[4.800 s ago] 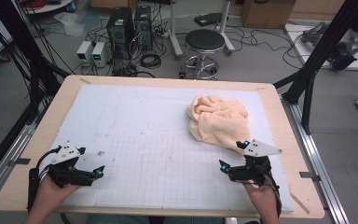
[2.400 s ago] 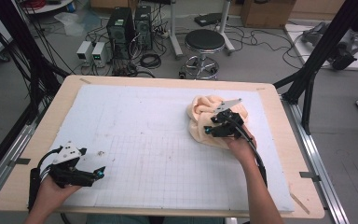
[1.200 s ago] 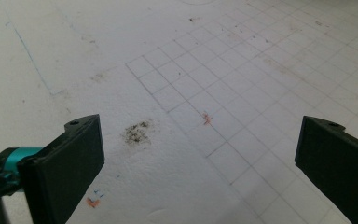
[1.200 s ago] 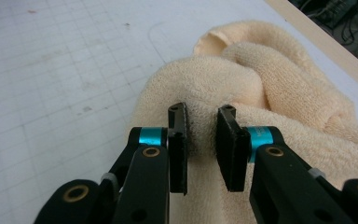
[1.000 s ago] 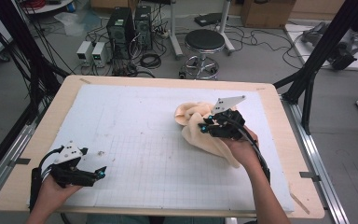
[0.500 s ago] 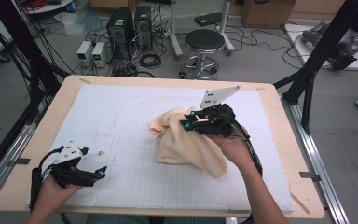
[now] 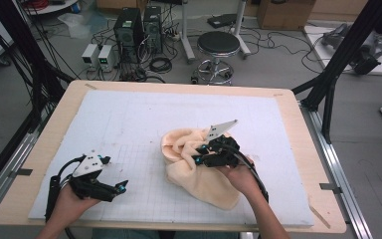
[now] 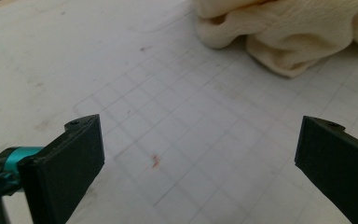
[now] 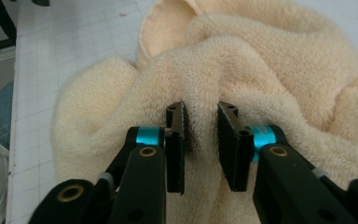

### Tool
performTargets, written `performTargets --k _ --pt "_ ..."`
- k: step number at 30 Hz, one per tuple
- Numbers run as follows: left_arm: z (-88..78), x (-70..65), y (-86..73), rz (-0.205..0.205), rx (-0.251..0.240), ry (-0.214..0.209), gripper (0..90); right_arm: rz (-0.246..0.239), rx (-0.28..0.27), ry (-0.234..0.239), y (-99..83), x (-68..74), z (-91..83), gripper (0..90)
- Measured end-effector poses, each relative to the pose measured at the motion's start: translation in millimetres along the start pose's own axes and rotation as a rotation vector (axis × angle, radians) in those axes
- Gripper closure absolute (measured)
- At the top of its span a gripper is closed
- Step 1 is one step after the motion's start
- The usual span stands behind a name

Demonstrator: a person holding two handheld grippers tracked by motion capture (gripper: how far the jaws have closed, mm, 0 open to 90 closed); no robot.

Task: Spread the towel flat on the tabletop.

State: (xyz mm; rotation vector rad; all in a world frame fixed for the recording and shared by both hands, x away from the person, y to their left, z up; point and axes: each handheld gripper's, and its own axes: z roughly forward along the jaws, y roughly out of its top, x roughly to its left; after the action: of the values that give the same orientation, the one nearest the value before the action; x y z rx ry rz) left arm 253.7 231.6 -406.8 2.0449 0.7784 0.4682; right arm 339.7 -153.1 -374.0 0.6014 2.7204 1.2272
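A: Two grippers, nearest first. Left gripper [image 7: 121,188] sits at the near-left corner of the mat, jaws spread wide, nothing btwn them, just bare grid. Prob parked there so it's out of the way but aimed at the towel [image 7: 199,172], ready to come in.

B: And the right gripper [image 9: 200,126]?

A: Mid-table, right of centre. Jaws are narrow w/ a ridge of towel pinched up btwn them. They've just been opening a bit, so the grip is easing; pads look like they're touching the fabric on both sides, but can't say how firmly.

B: Where's the towel itself?

A: Cream terry, bunched in a heap on the white gridded mat [image 7: 129,114], roughly centre, a bit toward the person's side. One fold lifted by the right gripper, the rest slumped on the mat below the hand. Seen from the left gripper's camera, its near edge [image 8: 279,42] lies well apart from those open jaws.

B: Why hold it by a ridge?

A: My guess: a pinch on a raised fold lets one hand drag the whole heap w/o flattening it. Next prob needs the left gripper to take a corner.

B: Beyond the table?

A: Stool [image 7: 218,45], PC towers [image 7: 139,30], cables on the floor.
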Motion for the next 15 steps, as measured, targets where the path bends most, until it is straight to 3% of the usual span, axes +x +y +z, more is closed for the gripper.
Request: performTargets --k 1,5,9,10,11,13,15 --pt "6.1 -7.0 7.1 0.011 -0.014 -0.030 3.3 0.001 -0.020 -0.009 0.6 1.3 -3.3 62.0" --pt "18.9 -21.7 20.5 0.068 -0.021 -0.078 6.7 0.000 -0.064 -0.023 0.7 5.9 -17.0 54.1" --pt "33.4 -32.4 31.9 0.095 -0.028 -0.133 13.5 -0.003 -0.088 -0.056 -7.3 10.3 -34.1 49.8" --pt "33.4 -32.4 31.9 0.095 -0.028 -0.133 15.6 -0.003 -0.088 -0.056 -7.3 10.3 -34.1 49.8" --pt "41.2 -37.0 36.5 0.102 -0.027 -0.170 19.3 -0.013 -0.101 -0.070 -14.2 14.0 -43.8 49.3" --pt "46.3 -39.7 38.6 0.107 -0.031 -0.194 22.2 -0.014 -0.105 -0.070 -16.9 15.7 -46.5 49.3" --pt "57.1 -44.3 42.0 0.126 -0.031 -0.242 34.2 -0.024 -0.090 -0.063 -30.6 23.2 -52.8 49.2"
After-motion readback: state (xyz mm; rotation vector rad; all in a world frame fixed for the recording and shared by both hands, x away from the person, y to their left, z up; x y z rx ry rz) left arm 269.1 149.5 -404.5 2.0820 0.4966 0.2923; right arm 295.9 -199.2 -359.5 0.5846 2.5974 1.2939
